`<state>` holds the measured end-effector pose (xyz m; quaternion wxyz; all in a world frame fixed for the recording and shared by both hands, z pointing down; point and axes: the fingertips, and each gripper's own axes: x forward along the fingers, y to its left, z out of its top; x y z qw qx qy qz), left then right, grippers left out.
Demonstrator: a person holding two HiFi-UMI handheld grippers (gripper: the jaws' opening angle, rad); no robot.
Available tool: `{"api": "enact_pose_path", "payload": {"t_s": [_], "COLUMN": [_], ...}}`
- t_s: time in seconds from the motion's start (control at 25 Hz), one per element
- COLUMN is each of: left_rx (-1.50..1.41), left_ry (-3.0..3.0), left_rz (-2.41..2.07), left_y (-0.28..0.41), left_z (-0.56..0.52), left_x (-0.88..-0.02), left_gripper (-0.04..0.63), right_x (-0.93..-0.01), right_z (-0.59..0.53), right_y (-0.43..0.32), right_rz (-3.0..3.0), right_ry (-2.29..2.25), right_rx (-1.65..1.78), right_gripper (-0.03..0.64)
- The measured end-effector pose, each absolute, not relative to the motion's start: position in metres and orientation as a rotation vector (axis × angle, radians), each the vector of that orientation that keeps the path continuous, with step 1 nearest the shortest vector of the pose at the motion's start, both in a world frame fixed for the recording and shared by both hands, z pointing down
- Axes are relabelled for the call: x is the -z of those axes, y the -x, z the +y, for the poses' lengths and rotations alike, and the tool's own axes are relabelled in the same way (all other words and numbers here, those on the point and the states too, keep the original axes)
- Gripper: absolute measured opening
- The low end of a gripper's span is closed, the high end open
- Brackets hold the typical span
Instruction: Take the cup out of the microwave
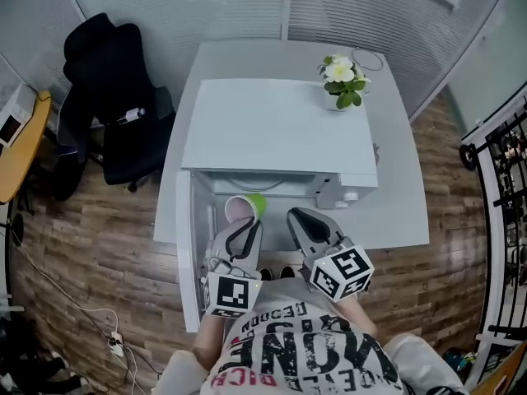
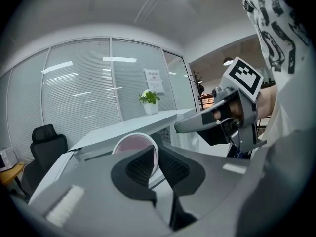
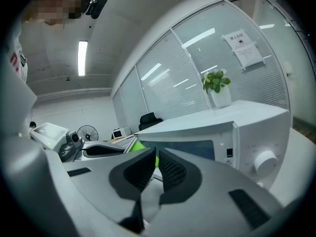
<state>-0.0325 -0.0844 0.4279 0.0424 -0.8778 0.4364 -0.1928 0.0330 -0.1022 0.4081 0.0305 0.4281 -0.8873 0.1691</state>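
A green cup with a pink inside (image 1: 244, 207) hangs just in front of the open mouth of the white microwave (image 1: 280, 130). My left gripper (image 1: 246, 225) is shut on the cup's rim; in the left gripper view the pink-lined cup (image 2: 132, 146) sits with its wall pinched between the black pads (image 2: 139, 166), at the left gripper (image 2: 157, 160). My right gripper (image 1: 300, 218) hovers beside it to the right, shut with nothing in it. In the right gripper view the right gripper (image 3: 157, 164) shows its jaws almost together, with a sliver of the green cup (image 3: 140, 146) behind them.
The microwave door (image 1: 188, 249) stands swung open at the left, next to my left gripper. A potted plant (image 1: 342, 81) sits on the microwave's back right corner. The white table (image 1: 399, 212) carries the microwave. A black office chair (image 1: 111, 97) stands at the left.
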Motion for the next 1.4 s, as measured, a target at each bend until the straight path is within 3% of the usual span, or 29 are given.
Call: {"api": "enact_pose_path", "payload": {"t_s": [0.28,1.4], "left_rx": [0.85,0.84], "left_ry": [2.588,2.608], "left_rz": [1.108,1.057], "left_y": [0.016,0.014], "left_z": [-0.08,-0.081], "left_x": [-0.451,-0.45], "left_gripper": [0.038,0.038], "right_x": [-0.41,-0.41], "right_z": [-0.107,-0.108], "right_y": [-0.036,-0.041], "right_rz": [-2.73,-2.714], "right_ry": [-1.322,-1.335], "right_rx": [-0.518,-0.505], "right_gripper": [0.029,0.029]}}
